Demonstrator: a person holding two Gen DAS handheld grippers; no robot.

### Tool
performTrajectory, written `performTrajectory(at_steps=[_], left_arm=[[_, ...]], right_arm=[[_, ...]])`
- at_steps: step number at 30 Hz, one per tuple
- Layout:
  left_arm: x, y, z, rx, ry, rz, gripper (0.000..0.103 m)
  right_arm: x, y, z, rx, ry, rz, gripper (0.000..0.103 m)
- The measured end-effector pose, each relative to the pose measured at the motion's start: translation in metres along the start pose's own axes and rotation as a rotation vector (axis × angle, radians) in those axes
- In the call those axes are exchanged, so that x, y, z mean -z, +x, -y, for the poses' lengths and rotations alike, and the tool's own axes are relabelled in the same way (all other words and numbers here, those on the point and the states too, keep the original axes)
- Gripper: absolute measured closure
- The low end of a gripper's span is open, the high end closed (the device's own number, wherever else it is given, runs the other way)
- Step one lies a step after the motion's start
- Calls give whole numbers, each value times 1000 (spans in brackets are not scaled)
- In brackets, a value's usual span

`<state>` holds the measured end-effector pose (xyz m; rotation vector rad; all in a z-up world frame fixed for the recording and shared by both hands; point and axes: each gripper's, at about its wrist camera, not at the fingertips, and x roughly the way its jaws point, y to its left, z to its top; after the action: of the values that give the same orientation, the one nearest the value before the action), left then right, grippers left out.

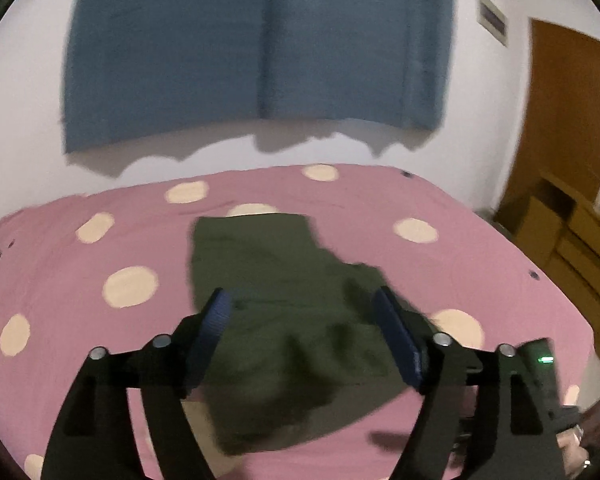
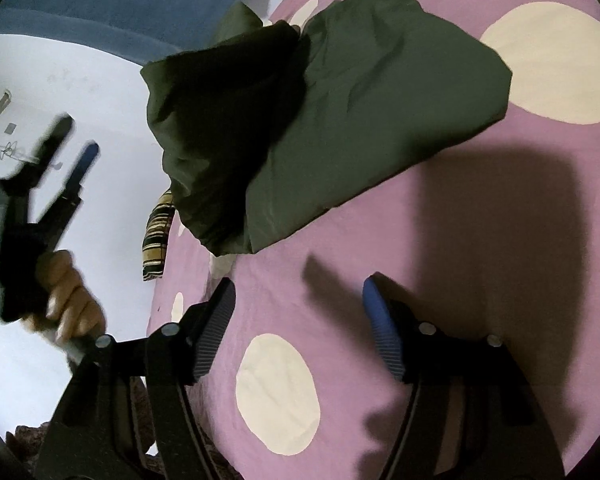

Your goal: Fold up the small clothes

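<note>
My left jaws (image 1: 304,320) stand wide with nothing between the pads; the green garment (image 1: 276,304) lies on the bed below and beyond them, not pressed by either pad. My right jaws (image 2: 296,312) are also wide and empty, hanging over bare pink sheet (image 2: 460,240) near a cream dot (image 2: 276,392), short of the garment.

The garment sits about mid-bed, partly folded. In the right view one layer lies flat on the sheet, its near edge running slantwise, while another layer humps up dark and loose on the side toward the bed's edge. In the left view its far edge is straight and its near part is rumpled and blurred.

Around the garment the sheet is open: dotted pink on both sides and beyond it up to the white wall (image 1: 20,120), where a blue curtain (image 1: 260,48) hangs. A striped cloth (image 2: 156,240) hangs at the bed's edge beside the garment's humped part. Past the bed's far corner stand a brown door (image 1: 568,120) and cardboard boxes (image 1: 560,232). In the right view my left hand (image 2: 68,296) grips its tool off the bed's edge, apart from the garment.
</note>
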<state>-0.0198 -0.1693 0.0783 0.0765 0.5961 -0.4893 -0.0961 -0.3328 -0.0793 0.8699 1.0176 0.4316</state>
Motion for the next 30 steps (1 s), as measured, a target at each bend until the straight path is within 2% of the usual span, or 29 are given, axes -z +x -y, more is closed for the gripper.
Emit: performTrajectory(at_steps=[6,9,13,17,20,24,26,28,30], left_arm=[[32,22,-72,-54,-157,-84,25],[52,33,-92,-65,-213,-125,25],[70,47,-103,-48,-270,-175,25],[75,52,-105,-28,-284,-188,25],[76,52,-103,-11,-287,-181,25],[81,53,-108,-3,-290,-191,25],[83,54,-108,2,-293,-198,25],[84,55,-110,5,-300,-203,25],[86,54,-111,9,-306,-205,25]], right_arm=[[0,-10,-6,32,-3,23,32],[-2,-21,-10,35,-4,48,32],[-16,-44,-28,45,-38,107,32],[-51,-74,-54,38,-99,199,31],[-84,-76,-83,32,-173,227,31],[-131,-49,-96,55,-198,176,31],[-149,-28,-97,61,-206,113,31],[-165,-4,-98,107,-230,50,31],[-170,13,-98,128,-243,0,31]])
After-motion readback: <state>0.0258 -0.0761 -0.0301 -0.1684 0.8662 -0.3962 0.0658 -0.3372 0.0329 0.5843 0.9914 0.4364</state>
